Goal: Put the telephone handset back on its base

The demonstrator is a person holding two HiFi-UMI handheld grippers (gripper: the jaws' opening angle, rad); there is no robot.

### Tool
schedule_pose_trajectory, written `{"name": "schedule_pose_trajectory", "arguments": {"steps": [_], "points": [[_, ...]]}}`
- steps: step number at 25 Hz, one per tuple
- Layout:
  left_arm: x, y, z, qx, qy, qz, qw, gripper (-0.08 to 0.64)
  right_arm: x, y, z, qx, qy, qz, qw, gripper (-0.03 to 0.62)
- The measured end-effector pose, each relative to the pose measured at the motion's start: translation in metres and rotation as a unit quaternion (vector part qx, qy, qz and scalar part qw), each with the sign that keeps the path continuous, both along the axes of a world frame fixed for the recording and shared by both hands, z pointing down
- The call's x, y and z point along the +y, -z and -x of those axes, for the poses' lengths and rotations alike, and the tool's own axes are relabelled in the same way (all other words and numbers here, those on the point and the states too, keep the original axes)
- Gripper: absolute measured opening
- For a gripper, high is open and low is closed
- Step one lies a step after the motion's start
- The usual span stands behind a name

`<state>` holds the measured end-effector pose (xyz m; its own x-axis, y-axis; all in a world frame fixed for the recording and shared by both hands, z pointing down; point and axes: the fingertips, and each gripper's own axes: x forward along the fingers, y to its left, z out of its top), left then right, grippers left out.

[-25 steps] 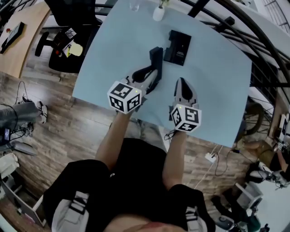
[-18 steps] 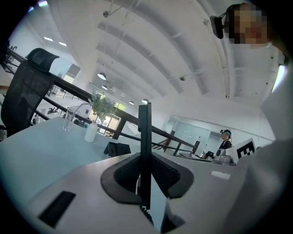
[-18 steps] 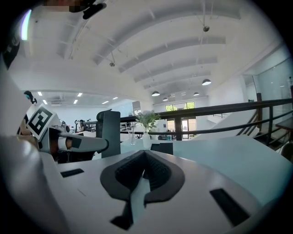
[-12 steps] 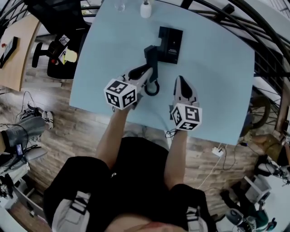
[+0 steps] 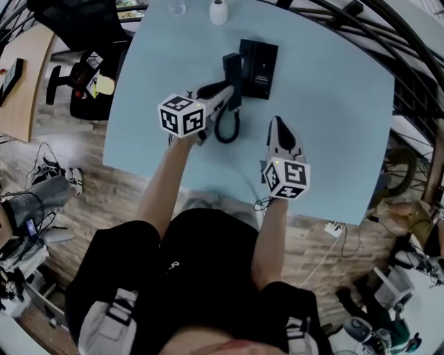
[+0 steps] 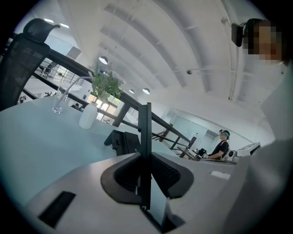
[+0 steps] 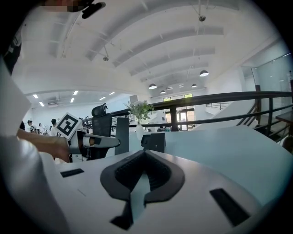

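We log: left tool (image 5: pixel 225 96) clamped on handset (image 5: pixel 233 69), held on end just beside base (image 5: pixel 260 66), at its 9 o'clock. Right tool (image 5: pixel 277 125) jaws together, empty, over desk (image 5: pixel 333 139), 5 o'clock of base.

A pale blue desk (image 5: pixel 333 125) fills the middle of the room. At its far edge, a small white vase (image 5: pixel 218 12) of green leafy sprigs (image 6: pixel 106 84) stands near a clear drinking glass (image 5: pixel 177 7). A black mesh office chair (image 5: pixel 83 24) sits off the far left corner on the wood-plank floor (image 5: pixel 90 187). A black metal railing (image 5: pixel 409 76) curves past the right side.
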<state>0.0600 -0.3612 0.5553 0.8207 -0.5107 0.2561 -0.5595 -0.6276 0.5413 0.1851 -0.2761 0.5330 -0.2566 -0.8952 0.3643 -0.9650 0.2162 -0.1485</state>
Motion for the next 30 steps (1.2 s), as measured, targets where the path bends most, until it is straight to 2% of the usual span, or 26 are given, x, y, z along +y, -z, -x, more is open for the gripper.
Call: {"name": "schedule_pose_trajectory", "arguments": {"steps": [4, 7, 9, 12, 16, 22, 24, 27, 30], "points": [[-0.018, -0.006, -0.015, -0.007, -0.049, -0.005, 0.9988, 0.064, -0.007, -0.004, -0.002, -0.001, 0.005, 0.008, 1.0, -0.006], [-0.03, -0.009, -0.026, 0.007, -0.082, -0.001, 0.9966, 0.064, -0.01, -0.009, -0.004, -0.001, 0.006, 0.015, 1.0, -0.006], [-0.036, -0.014, -0.031, 0.026, -0.1, 0.012, 0.9946, 0.064, -0.011, -0.012, -0.004, -0.001, 0.008, 0.018, 1.0, -0.006], [-0.049, -0.024, -0.033, 0.056, -0.101, 0.041, 0.9924, 0.064, -0.014, -0.012, -0.003, 0.0, 0.011, 0.021, 1.0, -0.006], [-0.061, -0.035, -0.036, 0.079, -0.112, 0.068, 0.9881, 0.064, -0.018, -0.016, -0.011, -0.001, 0.009, 0.029, 1.0, -0.006], [-0.064, -0.049, -0.045, 0.111, -0.164, 0.122, 0.9726, 0.064, -0.023, -0.019, -0.015, -0.001, 0.014, 0.037, 0.999, -0.006], [-0.066, -0.056, -0.047, 0.11, -0.183, 0.139, 0.9671, 0.064, -0.027, -0.02, -0.014, 0.0, 0.016, 0.04, 0.999, -0.006], [-0.07, -0.066, -0.053, 0.088, -0.205, 0.157, 0.962, 0.071, -0.031, -0.023, -0.015, -0.001, 0.017, 0.043, 0.999, -0.006], [-0.069, -0.063, -0.058, 0.078, -0.228, 0.163, 0.9566, 0.074, -0.031, -0.023, -0.014, -0.002, 0.019, 0.044, 0.999, -0.006]]}}
